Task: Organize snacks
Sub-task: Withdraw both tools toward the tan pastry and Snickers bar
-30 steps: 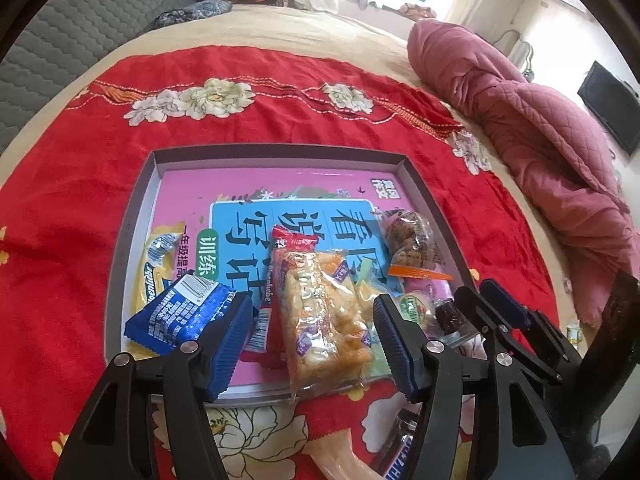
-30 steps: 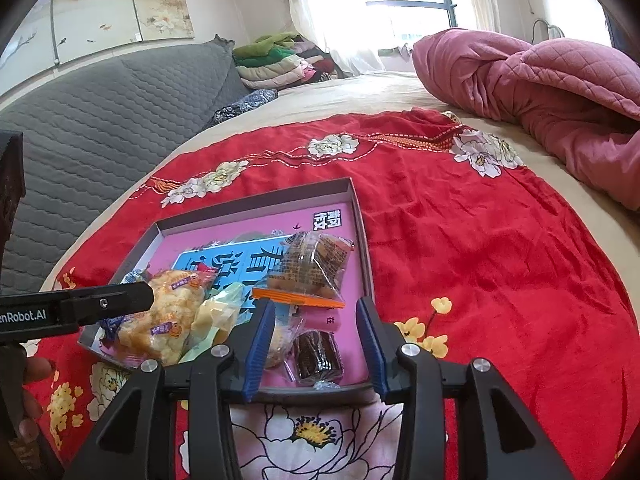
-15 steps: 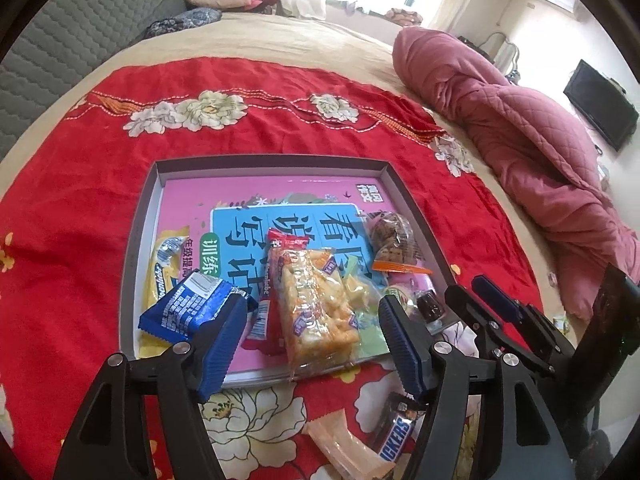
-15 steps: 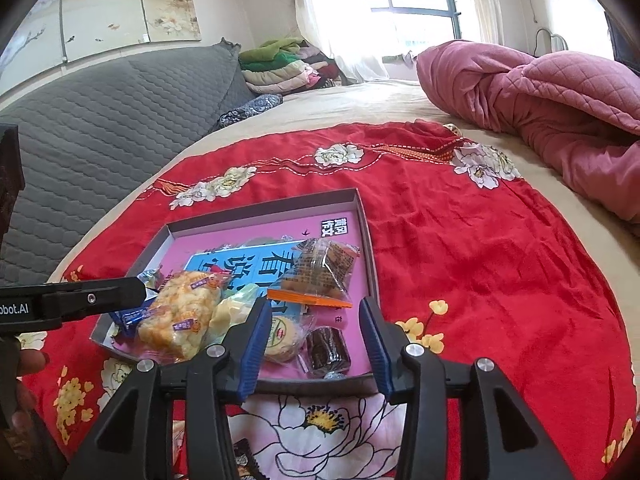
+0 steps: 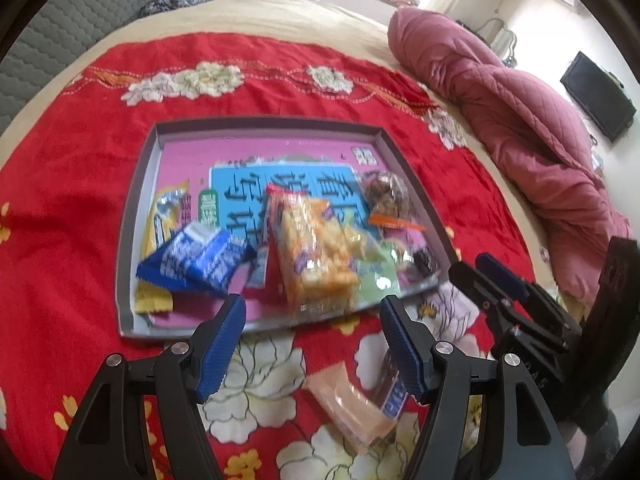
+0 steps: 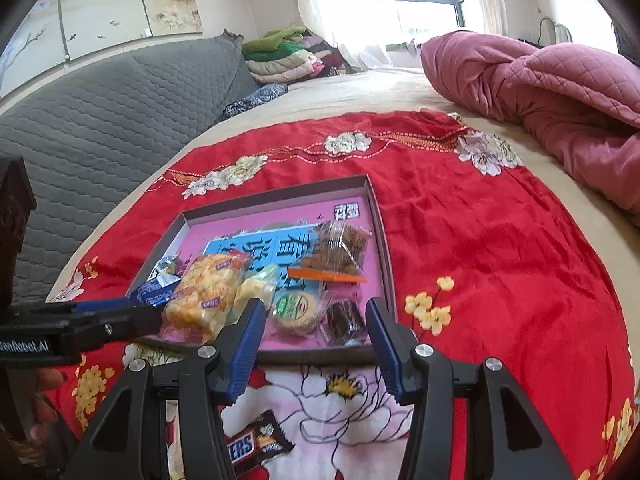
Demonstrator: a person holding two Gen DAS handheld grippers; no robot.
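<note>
Jaws of left gripper (image 5: 312, 342) spread, empty. Right gripper (image 6: 316, 340) jaws opening, nothing between them. Snacks (image 5: 312, 252) piled in tray (image 5: 132, 216) on red cloth (image 5: 60, 200); Snickers bar (image 6: 256, 446) outside tray.

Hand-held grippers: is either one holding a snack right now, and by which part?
Neither. The left hand-held gripper is open and empty; the right hand-held gripper is opening with nothing between its pads.
</note>
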